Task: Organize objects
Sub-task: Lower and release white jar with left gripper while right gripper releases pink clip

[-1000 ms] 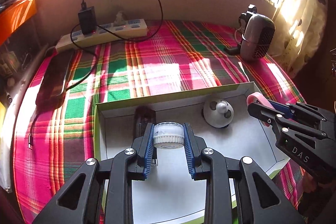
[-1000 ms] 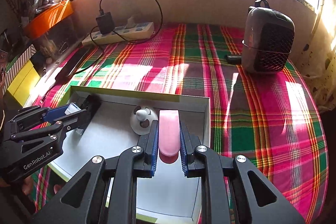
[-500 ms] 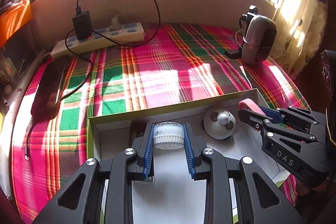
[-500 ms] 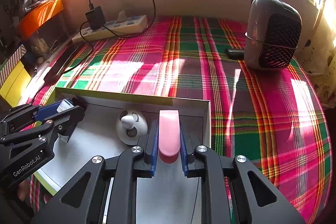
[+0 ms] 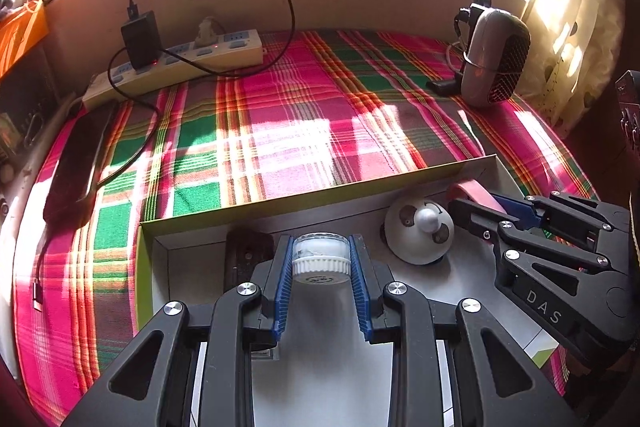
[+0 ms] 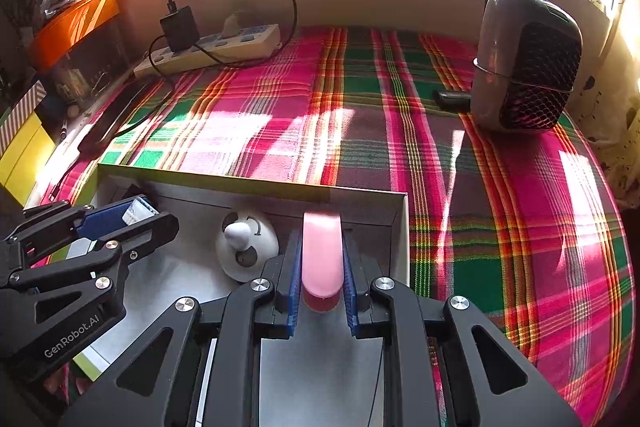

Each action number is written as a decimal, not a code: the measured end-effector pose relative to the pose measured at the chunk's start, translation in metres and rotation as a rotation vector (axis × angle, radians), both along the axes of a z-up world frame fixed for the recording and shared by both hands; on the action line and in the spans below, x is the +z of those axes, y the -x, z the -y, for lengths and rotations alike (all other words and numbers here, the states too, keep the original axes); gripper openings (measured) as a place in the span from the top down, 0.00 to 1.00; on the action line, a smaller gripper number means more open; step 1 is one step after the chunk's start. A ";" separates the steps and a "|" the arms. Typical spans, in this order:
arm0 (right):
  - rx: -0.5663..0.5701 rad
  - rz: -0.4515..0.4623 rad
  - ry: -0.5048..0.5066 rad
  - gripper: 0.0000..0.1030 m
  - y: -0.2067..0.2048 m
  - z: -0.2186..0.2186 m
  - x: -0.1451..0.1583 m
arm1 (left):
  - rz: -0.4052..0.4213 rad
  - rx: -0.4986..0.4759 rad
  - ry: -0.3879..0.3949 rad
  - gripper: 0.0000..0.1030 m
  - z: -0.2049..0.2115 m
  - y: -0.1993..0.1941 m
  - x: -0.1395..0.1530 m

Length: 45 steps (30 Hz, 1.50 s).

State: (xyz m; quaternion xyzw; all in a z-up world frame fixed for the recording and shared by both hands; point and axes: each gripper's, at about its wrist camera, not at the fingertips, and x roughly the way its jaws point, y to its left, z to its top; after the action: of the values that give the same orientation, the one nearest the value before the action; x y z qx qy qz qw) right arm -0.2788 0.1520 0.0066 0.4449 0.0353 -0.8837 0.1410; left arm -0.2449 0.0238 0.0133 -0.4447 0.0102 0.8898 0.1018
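Grippers both hang over the shallow white box (image 5: 188,267) with loads clamped. The left gripper (image 5: 320,259) has its blue pads pressed on the ribbed cap end of a small clear jar (image 5: 319,255), near the box's far wall beside a dark item (image 5: 244,259). The right gripper (image 6: 322,261), closed tight, pinches the flat sides of a pink tape roll (image 6: 322,251) just right of the white mini fan (image 6: 246,247). The jar looks light, rigid and slick, best gripped at the ribbing; the roll seems light and firm.
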 end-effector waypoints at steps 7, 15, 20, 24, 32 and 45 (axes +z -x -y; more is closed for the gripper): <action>0.002 -0.008 -0.006 0.82 0.000 0.002 -0.002 | 0.011 -0.003 0.006 0.76 -0.004 0.003 -0.004; 0.009 -0.013 -0.015 0.82 -0.001 0.004 -0.003 | 0.027 -0.001 0.020 0.75 -0.005 0.004 -0.006; 0.010 -0.012 -0.025 0.82 -0.001 0.006 -0.003 | 0.028 0.003 0.022 0.75 -0.005 0.005 -0.006; 0.005 -0.012 -0.030 0.82 -0.001 0.006 -0.003 | 0.029 0.005 0.029 0.75 -0.005 0.005 -0.006; 0.005 -0.014 -0.036 0.77 -0.002 0.008 -0.003 | 0.031 0.000 0.030 0.74 -0.005 0.006 -0.006; 0.002 -0.030 -0.028 0.59 -0.007 0.009 0.002 | 0.032 0.014 -0.008 0.70 0.000 0.002 -0.002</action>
State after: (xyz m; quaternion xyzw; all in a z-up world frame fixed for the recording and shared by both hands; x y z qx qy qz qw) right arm -0.2716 0.1433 0.0085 0.4333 0.0505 -0.8896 0.1351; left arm -0.2468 0.0234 0.0111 -0.4587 0.0018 0.8832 0.0978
